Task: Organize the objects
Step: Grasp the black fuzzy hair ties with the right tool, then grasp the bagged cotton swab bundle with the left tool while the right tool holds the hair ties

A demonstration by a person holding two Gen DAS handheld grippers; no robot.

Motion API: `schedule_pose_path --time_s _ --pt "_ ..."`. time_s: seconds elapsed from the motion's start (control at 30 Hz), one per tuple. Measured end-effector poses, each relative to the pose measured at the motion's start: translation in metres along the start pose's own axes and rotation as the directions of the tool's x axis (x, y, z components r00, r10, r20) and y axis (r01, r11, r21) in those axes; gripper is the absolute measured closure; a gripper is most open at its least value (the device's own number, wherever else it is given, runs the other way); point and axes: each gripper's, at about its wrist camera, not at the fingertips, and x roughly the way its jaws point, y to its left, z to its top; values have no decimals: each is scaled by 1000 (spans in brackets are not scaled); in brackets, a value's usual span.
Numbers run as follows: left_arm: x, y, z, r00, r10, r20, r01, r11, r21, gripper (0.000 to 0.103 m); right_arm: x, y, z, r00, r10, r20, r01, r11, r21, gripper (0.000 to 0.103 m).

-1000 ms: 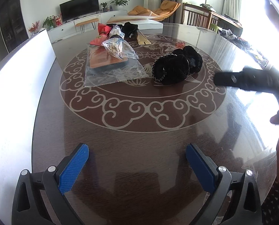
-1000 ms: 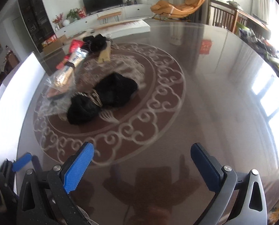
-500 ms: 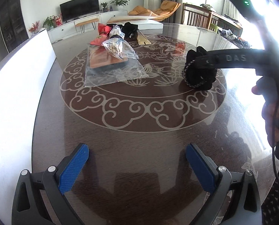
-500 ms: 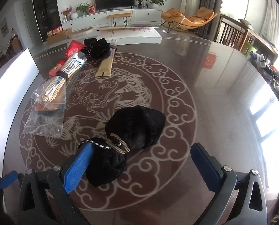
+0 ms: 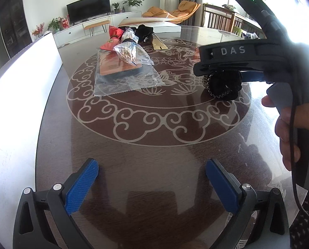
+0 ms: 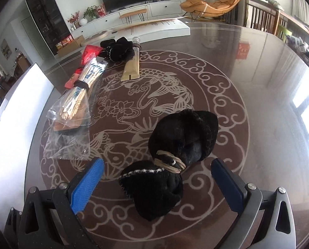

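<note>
A black velvet pouch [image 6: 181, 141], tied at the middle with a tan cord, lies on the patterned round table [image 6: 258, 108]. My right gripper [image 6: 157, 179] is open and hangs low over it, with the pouch's near half between the blue pads without touching them. In the left wrist view the same pouch [image 5: 223, 87] shows under the right gripper's black body [image 5: 229, 50], held by a hand [image 5: 287, 128]. My left gripper [image 5: 151, 179] stands open over bare table near the front edge, holding nothing.
A clear bag of chopsticks [image 6: 79, 97] lies on a flat bagged orange item [image 5: 121, 68] at the left. Behind are a red packet [image 6: 88, 56], a second black pouch [image 6: 117, 49] and a gold sachet [image 6: 131, 68]. A white board [image 5: 19, 103] stands at the table's left.
My right gripper has moved forward and down over the black pouch, which now sits between its open fingers. The left gripper has not moved.
</note>
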Motion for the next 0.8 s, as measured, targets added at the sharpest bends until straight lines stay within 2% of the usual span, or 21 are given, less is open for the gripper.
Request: schedule_pose_path --time_s 0.03,0.07,0.13,0.2,0.23,0.27,0.3,0.33,0.4,0.47,0.57,0.67,0.73,0.77,0.8 --pt "0 0 1 1000 0 0 0 1000 0 0 2 -4 -1 1000 -24 2 24 1000 2 17" --pt "0 0 0 1000 0 0 0 1000 0 0 -1 -9 -2 999 -44 27 44 999 -1 24" --pt "0 0 1 1000 0 -3 0 1000 -2 0 -5 -23 -9 995 -85 49 86 996 -9 25" --pt "4 1 12 997 9 -70 -10 1000 -20 0 -10 -36 -20 989 -134 58 136 990 -31 24" --pt "8 2 22 994 13 -106 -18 999 -50 0 -13 -42 -25 987 -145 67 148 988 -40 20" --pt "9 5 34 995 -6 -100 -3 996 -87 0 -15 -48 -30 987 -144 71 147 988 -39 11" --pt "8 9 49 998 -22 -65 14 993 -120 0 -17 -54 -35 986 -150 76 153 988 -33 7" --pt "7 13 66 1000 -3 -23 -1 990 -144 0 -18 -59 -39 986 -150 78 152 988 -19 1" --pt "10 19 105 997 73 37 -66 984 -164 0 -20 -63 -39 986 -147 83 148 989 -3 2" --pt "23 23 142 991 124 56 -114 981 -158 0 -19 -61 -39 984 -162 79 164 986 -14 2" --pt "54 27 184 983 180 30 -176 978 -114 0 -20 -62 -40 984 -159 83 160 987 -13 2" --pt "85 27 204 977 213 -15 -214 975 -66 0 -21 -63 -40 984 -155 89 156 988 -5 2" --pt "101 26 208 978 206 -43 -208 977 -51 8 -22 -64 -41 984 -151 92 152 988 1 2" --pt "109 24 208 978 199 -61 -201 979 -42 22 -22 -64 -41 984 -151 92 152 988 1 2" --pt "117 22 208 978 193 -76 -196 980 -33 44 -22 -63 -42 984 -152 92 153 988 1 2"
